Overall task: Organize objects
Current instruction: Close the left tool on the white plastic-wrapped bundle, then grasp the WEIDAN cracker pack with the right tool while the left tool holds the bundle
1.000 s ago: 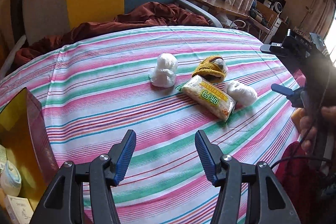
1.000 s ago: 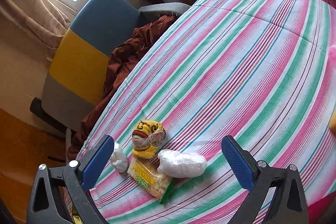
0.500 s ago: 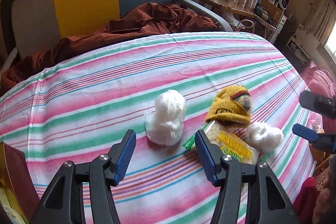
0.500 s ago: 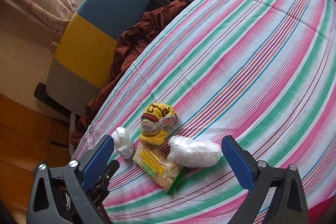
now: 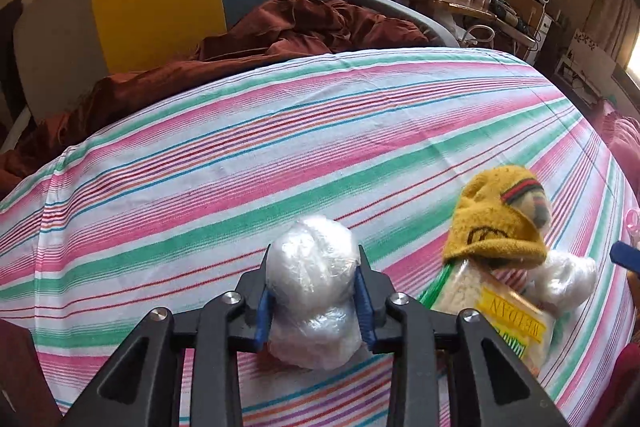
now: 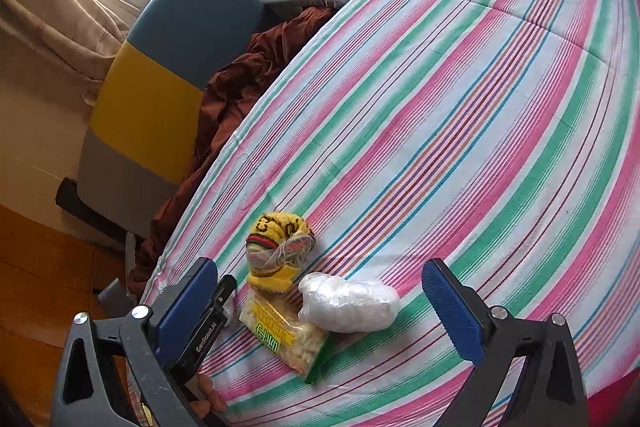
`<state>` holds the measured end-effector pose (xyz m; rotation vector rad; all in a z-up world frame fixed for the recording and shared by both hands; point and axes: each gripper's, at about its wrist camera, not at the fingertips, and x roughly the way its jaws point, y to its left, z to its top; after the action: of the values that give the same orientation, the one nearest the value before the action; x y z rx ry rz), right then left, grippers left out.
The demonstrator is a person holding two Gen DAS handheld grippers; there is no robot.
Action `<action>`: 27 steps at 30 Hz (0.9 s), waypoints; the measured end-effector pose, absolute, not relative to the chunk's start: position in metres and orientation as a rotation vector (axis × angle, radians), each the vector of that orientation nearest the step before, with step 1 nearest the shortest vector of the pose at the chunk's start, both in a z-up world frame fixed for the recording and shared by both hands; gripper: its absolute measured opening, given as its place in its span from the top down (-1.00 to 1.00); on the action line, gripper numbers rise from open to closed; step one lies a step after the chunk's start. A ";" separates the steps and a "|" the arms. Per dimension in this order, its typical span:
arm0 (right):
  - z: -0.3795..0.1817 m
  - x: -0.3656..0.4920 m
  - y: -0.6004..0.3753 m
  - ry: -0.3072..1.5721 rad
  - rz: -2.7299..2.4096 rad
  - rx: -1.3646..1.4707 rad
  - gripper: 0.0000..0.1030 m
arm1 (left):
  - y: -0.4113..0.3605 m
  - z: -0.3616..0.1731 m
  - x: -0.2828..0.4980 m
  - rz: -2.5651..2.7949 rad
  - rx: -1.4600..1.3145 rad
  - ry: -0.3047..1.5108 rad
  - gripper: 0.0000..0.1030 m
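Left gripper (image 5: 312,301) has just been closing — blue pads now press both sides of the white plastic-wrapped bundle (image 5: 310,291), which sits on the striped cloth (image 5: 240,167). Bundle top pokes past the fingertips. Right gripper (image 6: 320,311) wide open, holding nothing — second wrapped bundle (image 6: 348,303) lies between its fingers, untouched.
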<state>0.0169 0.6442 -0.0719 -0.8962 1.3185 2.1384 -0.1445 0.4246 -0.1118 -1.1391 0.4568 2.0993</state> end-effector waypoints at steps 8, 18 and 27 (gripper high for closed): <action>-0.060 -0.004 0.625 1.123 2.250 -0.973 -1.00 | 0.380 -0.108 -0.099 2.076 -1.197 0.395 0.36; -0.057 -0.008 0.621 1.019 2.247 -0.973 -1.00 | 0.322 -0.107 -0.011 2.023 -1.123 0.413 0.36; -0.065 -0.068 0.545 0.457 2.485 -1.283 -0.95 | 0.293 -0.107 0.017 1.978 -1.078 0.372 0.36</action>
<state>-0.0683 0.5452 -0.0654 -1.2833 0.4573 2.4849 0.0174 0.2925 -0.1066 -1.0776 0.3724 1.9776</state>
